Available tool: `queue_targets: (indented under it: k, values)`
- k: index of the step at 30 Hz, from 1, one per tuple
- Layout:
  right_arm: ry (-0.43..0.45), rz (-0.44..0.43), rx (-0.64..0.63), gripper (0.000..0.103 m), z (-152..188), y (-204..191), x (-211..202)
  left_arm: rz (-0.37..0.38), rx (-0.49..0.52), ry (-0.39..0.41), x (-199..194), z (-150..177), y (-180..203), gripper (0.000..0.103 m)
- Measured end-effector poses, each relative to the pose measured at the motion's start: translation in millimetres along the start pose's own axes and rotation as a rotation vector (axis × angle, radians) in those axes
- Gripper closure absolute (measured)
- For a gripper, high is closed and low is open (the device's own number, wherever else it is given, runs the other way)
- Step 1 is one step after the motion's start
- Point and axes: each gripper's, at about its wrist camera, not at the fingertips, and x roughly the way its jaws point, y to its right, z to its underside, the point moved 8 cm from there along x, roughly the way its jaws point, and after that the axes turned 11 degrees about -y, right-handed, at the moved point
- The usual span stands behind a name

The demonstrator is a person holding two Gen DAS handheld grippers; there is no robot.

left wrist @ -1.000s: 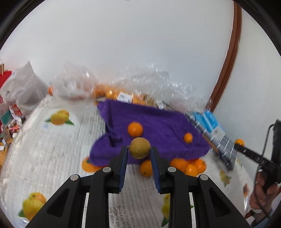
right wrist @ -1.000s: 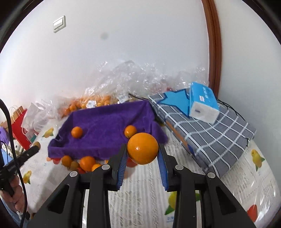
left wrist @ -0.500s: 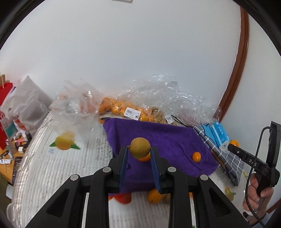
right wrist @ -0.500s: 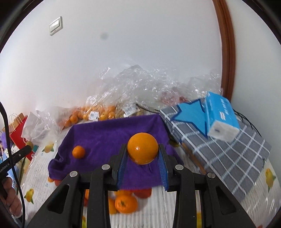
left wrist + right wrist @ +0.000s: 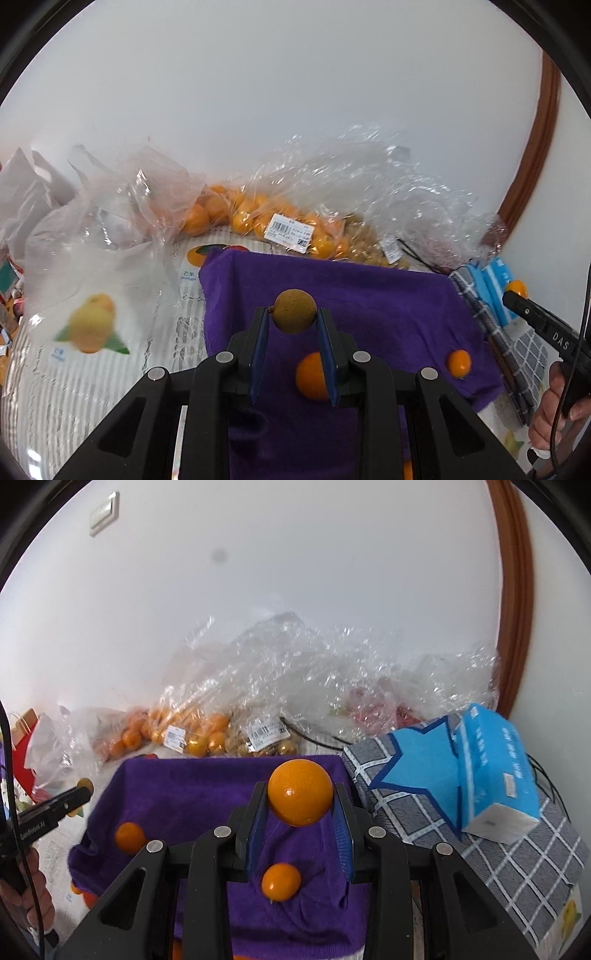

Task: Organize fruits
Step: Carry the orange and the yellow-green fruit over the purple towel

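Above the purple towel [image 5: 369,295], left gripper [image 5: 294,321] clenches a dull brownish-green fruit [image 5: 294,311], possibly a longan; right gripper [image 5: 300,805] clamps a glossy orange [image 5: 300,796]; towel's middle lies mostly bare.

- plain white wall [image 5: 295,590] fills upper half of both views, evenly lit, soft daylight look
- light switch plate [image 5: 104,512] high on wall, upper left in right wrist view
- small dark smudge [image 5: 220,556] on wall, right of the switch
- brown wooden door frame [image 5: 515,602] runs down the right side, curved by the fisheye; same trim [image 5: 537,147] in left wrist view
- second white wall section right of the frame
- surface below covered by white striped cloth with printed fruit motifs [image 5: 92,328]
- red paper bag [image 5: 24,720] at far left edge
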Motion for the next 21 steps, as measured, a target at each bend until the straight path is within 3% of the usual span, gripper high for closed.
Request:
queue_targets:
  k: [10, 21]
  values:
    - [-0.102, -0.030, -0.009, 0.069, 22, 0, 57, 0.047, -0.023, -0.038, 32, 11, -9, 0.078]
    - [-0.137, -0.063, 0.022, 0.069, 33, -3, 80, -0.004, 0.022, -0.038, 45, 18, -5, 0.078]
